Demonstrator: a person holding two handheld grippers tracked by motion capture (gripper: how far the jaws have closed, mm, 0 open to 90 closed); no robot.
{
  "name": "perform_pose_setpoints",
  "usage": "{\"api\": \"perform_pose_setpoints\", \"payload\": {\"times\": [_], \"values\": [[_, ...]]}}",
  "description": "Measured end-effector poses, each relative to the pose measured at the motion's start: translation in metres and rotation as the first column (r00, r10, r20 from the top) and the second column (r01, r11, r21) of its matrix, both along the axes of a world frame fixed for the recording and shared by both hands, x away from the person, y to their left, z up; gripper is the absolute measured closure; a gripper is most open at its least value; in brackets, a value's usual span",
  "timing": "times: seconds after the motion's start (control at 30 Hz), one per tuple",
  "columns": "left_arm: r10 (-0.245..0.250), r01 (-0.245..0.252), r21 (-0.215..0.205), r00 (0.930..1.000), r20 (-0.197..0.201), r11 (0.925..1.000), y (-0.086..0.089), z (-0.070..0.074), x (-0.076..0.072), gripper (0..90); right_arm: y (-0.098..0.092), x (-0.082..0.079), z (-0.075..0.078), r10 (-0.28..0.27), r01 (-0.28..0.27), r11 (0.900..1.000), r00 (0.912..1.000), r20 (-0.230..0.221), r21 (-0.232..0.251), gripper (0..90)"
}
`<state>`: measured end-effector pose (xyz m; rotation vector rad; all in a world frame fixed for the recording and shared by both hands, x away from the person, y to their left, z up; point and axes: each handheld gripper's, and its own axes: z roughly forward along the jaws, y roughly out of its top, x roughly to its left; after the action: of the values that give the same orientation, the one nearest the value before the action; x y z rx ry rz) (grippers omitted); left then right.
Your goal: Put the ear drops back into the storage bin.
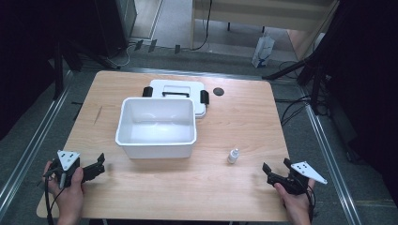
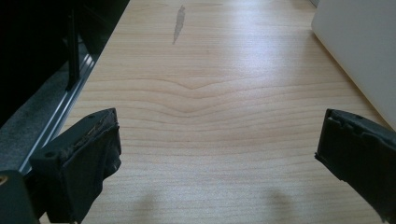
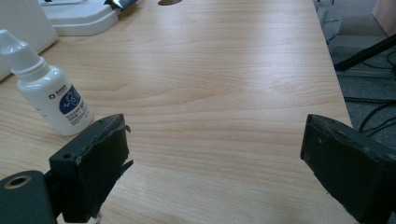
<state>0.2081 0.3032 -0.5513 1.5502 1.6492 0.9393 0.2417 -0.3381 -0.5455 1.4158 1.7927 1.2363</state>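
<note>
A white open box (image 1: 156, 126) stands mid-table, its inside bare. Behind it lies its white lid (image 1: 180, 91) with black side clips. A small white dropper bottle (image 1: 233, 155) stands upright to the box's right; in the right gripper view the bottle (image 3: 49, 93) sits just left of the jaws. My left gripper (image 1: 100, 164) rests near the front left corner, open, with bare wood between its jaws (image 2: 219, 140). My right gripper (image 1: 277, 171) is at the front right, open and holding nothing (image 3: 215, 149).
A small dark round disc (image 1: 218, 91) lies on the wooden table (image 1: 234, 117) to the right of the lid. A grey streak (image 2: 178, 23) marks the wood at far left. The box wall (image 2: 364, 46) is close on the left gripper's right side. Cables and stands surround the table.
</note>
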Motion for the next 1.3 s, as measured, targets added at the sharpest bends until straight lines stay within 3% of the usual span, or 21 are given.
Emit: {"api": "perform_pose_setpoints", "payload": {"times": [0.27,0.43,0.47,0.77,0.8,0.87,1.03,1.07,1.1,1.13,1.2,1.23,1.27,1.3], "values": [[-0.007,0.007,-0.006,0.9999,-0.009,1.0000,0.000,0.000,0.001,0.4,0.001,0.001,0.000,-0.010,0.010,1.000,0.9999,-0.006,-0.008,11.5],[-0.011,0.011,-0.012,0.9999,-0.007,0.9999,0.000,0.000,0.000,0.4,-0.001,0.003,0.001,0.003,-0.002,1.000,0.9996,-0.030,0.010,13.1],[-0.012,0.012,-0.014,0.9999,-0.010,0.9998,0.001,0.000,0.001,0.4,-0.003,0.005,0.002,0.011,-0.010,1.000,0.9986,-0.052,0.020,14.9],[-0.009,0.009,-0.008,0.9998,-0.017,0.9999,0.001,0.000,0.001,0.4,0.008,0.013,0.005,0.113,-0.124,0.990,0.9831,-0.144,-0.069,19.7],[-0.006,0.005,-0.011,0.9999,-0.015,0.9999,0.001,0.000,0.001,0.4,0.011,0.016,0.008,0.129,-0.148,0.983,0.9768,-0.171,-0.105,19.7],[-0.007,0.006,-0.018,0.9999,-0.016,0.9998,0.001,0.000,0.001,0.4,0.012,0.019,0.010,0.135,-0.161,0.978,0.9723,-0.191,-0.132,19.6],[-0.013,0.013,-0.026,0.9999,-0.012,0.9996,0.002,0.000,0.001,0.4,0.012,0.024,0.021,0.143,-0.187,0.967,0.9610,-0.237,-0.172,19.8],[-0.006,0.006,-0.034,0.9999,-0.011,0.9994,0.002,0.000,0.001,0.4,0.014,0.028,0.030,0.162,-0.217,0.955,0.9531,-0.256,-0.203,20.0],[-0.006,0.006,-0.034,0.9999,-0.011,0.9994,0.002,0.000,0.001,0.4,0.014,0.028,0.030,0.162,-0.217,0.955,0.9531,-0.256,-0.203,20.0],[-0.003,0.003,-0.034,0.9999,-0.011,0.9994,0.002,0.000,0.001,0.4,0.017,0.033,0.041,0.183,-0.250,0.936,0.9470,-0.264,-0.248,20.7],[-0.001,0.001,-0.026,0.9999,-0.016,0.9997,0.002,0.000,0.001,0.4,0.020,0.040,0.050,0.184,-0.262,0.923,0.9437,-0.275,-0.282,21.0],[-0.001,0.001,-0.026,0.9999,-0.016,0.9997,0.002,0.000,0.001,0.4,0.020,0.040,0.050,0.184,-0.262,0.923,0.9437,-0.275,-0.282,21.0],[0.006,-0.006,-0.020,0.9999,-0.013,0.9998,0.001,0.000,0.001,0.4,0.023,0.047,0.058,0.204,-0.290,0.909,0.9358,-0.288,-0.300,21.3],[0.006,-0.006,-0.020,0.9999,-0.013,0.9998,0.001,0.000,0.001,0.4,0.023,0.047,0.058,0.204,-0.290,0.909,0.9358,-0.288,-0.300,21.3]]}}
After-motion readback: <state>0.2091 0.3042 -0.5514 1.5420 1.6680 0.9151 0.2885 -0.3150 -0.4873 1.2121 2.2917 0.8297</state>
